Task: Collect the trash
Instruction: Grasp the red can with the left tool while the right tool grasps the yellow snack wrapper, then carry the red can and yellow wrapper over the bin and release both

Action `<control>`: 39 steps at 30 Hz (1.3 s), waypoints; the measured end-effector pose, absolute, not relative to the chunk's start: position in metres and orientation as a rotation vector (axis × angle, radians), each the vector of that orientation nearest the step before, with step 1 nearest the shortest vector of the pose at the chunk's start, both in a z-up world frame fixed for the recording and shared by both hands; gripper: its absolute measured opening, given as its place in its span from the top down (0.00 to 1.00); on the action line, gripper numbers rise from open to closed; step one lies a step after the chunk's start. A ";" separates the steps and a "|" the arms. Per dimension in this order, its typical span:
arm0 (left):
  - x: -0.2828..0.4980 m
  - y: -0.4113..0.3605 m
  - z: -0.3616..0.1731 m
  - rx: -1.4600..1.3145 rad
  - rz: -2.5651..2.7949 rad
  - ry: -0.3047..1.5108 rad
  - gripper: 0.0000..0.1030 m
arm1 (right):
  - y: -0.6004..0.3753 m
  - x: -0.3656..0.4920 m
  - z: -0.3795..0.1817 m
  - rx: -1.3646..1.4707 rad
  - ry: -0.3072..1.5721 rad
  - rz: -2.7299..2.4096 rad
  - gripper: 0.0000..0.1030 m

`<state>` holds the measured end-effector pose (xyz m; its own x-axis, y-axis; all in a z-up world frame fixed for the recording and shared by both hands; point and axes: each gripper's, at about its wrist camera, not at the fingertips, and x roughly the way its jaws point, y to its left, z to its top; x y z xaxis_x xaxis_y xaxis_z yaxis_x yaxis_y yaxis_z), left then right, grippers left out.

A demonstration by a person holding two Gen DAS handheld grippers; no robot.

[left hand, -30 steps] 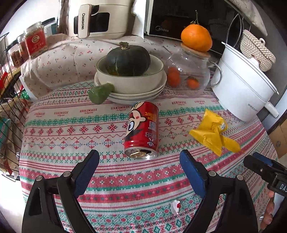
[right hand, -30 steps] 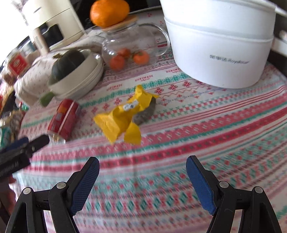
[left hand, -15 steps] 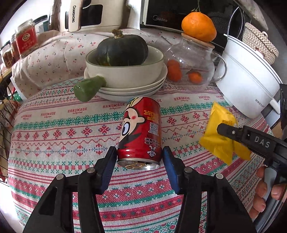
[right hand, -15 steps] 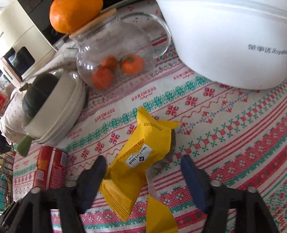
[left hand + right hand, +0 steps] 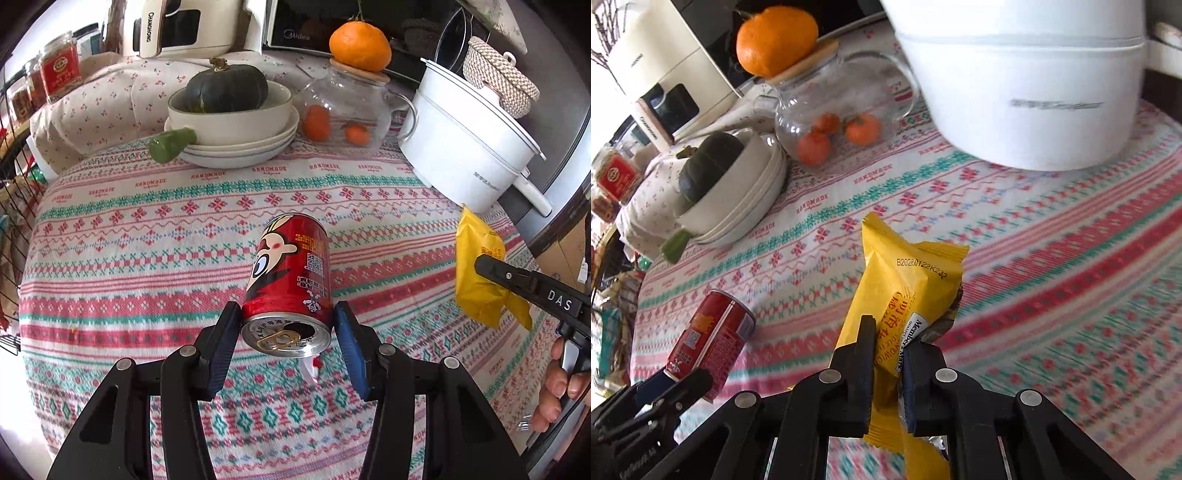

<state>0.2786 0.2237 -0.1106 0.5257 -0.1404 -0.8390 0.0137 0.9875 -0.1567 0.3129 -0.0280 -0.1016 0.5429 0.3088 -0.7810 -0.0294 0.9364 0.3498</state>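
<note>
Your left tool point(image 5: 288, 328) grips the red aluminium drink can point(image 5: 290, 275), long axis pointing away toward the white pot point(image 5: 469, 155); your right tool point(image 5: 888, 354) is closing on the yellow crinkled wrapper point(image 5: 905, 284).

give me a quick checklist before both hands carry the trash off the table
1. Left gripper clamped on red can: ok, pads on both sides.
2. Can lifted clear of tablecloth: ok, hangs above it.
3. Right gripper pinching yellow wrapper: ok, jaws closing on it.
4. Can empty, no drips: cannot tell, tab is open.
5. White scrap under the can collected: not ok.
6. Bin location: cannot tell, none in view.
</note>
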 end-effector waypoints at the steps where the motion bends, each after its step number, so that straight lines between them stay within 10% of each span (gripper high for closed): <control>1: 0.273 0.221 -0.109 -0.140 -0.093 1.019 0.47 | -0.035 0.305 -0.098 0.304 0.978 0.205 0.90; 39: 0.049 -0.068 -0.054 0.093 -0.700 1.042 0.47 | -0.261 0.057 -0.059 0.192 1.061 0.062 0.90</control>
